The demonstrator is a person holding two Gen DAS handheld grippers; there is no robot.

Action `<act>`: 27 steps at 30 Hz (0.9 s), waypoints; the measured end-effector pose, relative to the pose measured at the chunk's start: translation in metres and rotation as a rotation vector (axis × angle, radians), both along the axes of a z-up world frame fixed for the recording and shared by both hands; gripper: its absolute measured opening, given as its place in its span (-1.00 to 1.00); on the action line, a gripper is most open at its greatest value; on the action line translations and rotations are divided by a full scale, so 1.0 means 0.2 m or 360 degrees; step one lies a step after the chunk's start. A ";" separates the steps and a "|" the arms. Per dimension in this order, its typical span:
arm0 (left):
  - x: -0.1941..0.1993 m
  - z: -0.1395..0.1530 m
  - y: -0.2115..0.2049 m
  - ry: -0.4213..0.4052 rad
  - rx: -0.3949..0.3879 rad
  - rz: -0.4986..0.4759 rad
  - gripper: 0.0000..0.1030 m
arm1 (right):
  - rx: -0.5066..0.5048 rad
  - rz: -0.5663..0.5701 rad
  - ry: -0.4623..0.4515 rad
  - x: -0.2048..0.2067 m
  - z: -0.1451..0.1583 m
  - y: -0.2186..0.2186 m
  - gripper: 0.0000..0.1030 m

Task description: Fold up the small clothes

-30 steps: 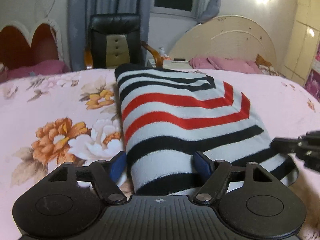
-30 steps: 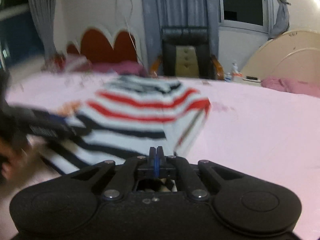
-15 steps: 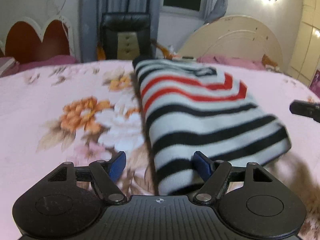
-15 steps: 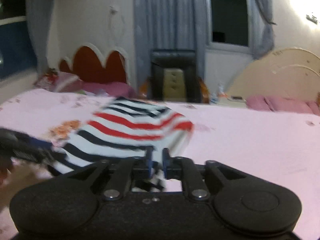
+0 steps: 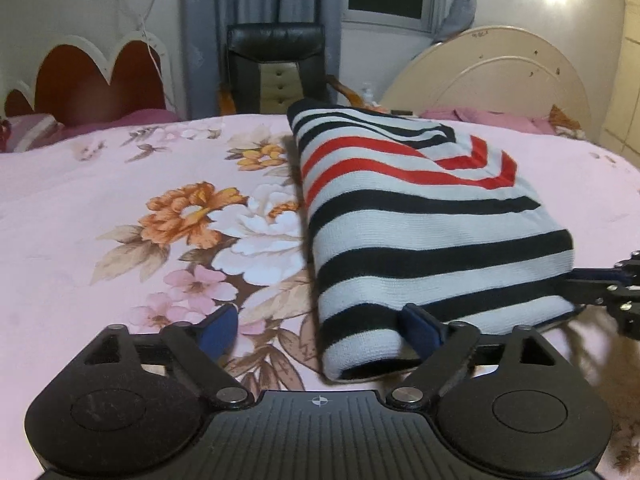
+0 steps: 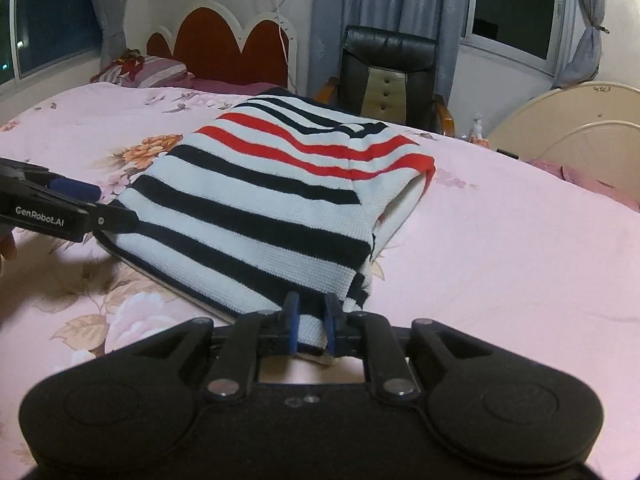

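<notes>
Bedspread (image 5: 100, 200) lies bare and pink at nine o'clock and three o'clock of the folded striped sweater (image 5: 420, 216), which rests mid-bed with its near edge at six o'clock. The left gripper (image 5: 316, 330) has jaws opening wide around the near left corner, pads not pressing. Only the right wrist view shows the right gripper (image 6: 310, 322) pinching the sweater's near right corner.
</notes>
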State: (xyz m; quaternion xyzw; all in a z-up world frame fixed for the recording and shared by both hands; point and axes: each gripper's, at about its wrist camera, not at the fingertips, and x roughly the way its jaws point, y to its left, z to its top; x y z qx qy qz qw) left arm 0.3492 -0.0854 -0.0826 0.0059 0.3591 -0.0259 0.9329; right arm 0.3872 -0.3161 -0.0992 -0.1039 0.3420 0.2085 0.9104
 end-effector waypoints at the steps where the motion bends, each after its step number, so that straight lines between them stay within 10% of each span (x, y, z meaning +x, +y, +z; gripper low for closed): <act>1: 0.00 0.01 0.00 -0.0002 0.0004 0.0001 0.71 | 0.0015 -0.0003 0.0004 -0.02 0.01 -0.02 -0.72; 8: 0.13 0.19 0.08 -0.0158 -0.0029 -0.0010 0.71 | 0.0347 -0.0169 -0.0160 0.00 0.16 -0.22 -0.44; 12: 0.37 0.17 0.18 -0.0039 -0.0307 0.0052 0.71 | 0.0575 -0.0337 0.0074 0.26 0.14 -0.34 -0.06; 27: 0.70 -0.08 0.11 0.0173 -0.0566 0.0000 0.71 | 0.1006 -0.0495 0.0212 0.73 -0.02 -0.38 -0.19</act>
